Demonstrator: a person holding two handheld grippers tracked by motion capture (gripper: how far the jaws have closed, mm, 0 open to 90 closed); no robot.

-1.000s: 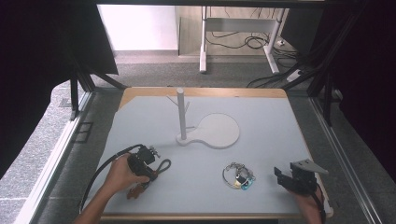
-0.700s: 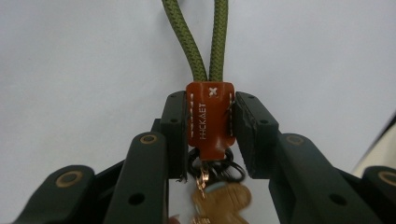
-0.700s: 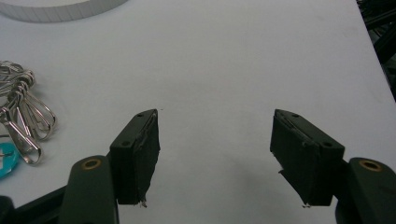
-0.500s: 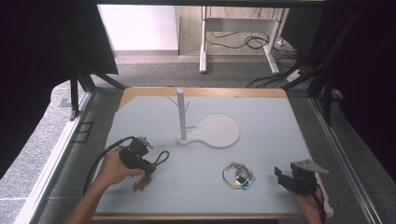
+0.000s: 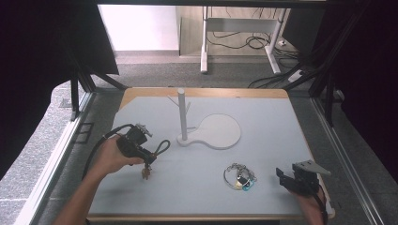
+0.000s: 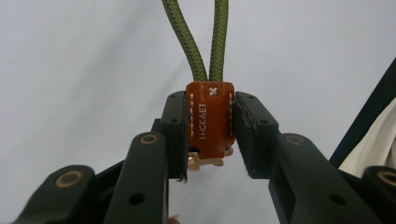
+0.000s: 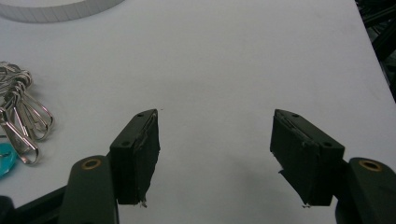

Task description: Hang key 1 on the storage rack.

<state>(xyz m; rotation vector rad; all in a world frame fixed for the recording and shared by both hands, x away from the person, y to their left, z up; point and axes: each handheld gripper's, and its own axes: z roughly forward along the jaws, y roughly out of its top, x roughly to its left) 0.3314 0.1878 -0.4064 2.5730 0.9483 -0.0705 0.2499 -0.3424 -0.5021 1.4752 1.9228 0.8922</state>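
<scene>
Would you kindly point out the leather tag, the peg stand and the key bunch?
leather tag [image 6: 210, 116], left gripper view, middle of its orange face.
peg stand [image 5: 181, 112], high view, its upright post.
key bunch [image 5: 240, 176], high view, centre of the rings.

Desk: pale grey-blue top with a light wood edge along the far side. Black frame struts stand at its left and right, with dark curtains hanging behind them on both sides. Floor is grey speckled carpet. Beyond the desk stands a white table leg frame, with black cables lying loose under it. A white wall panel is brightly lit; light is even and overhead.
</scene>
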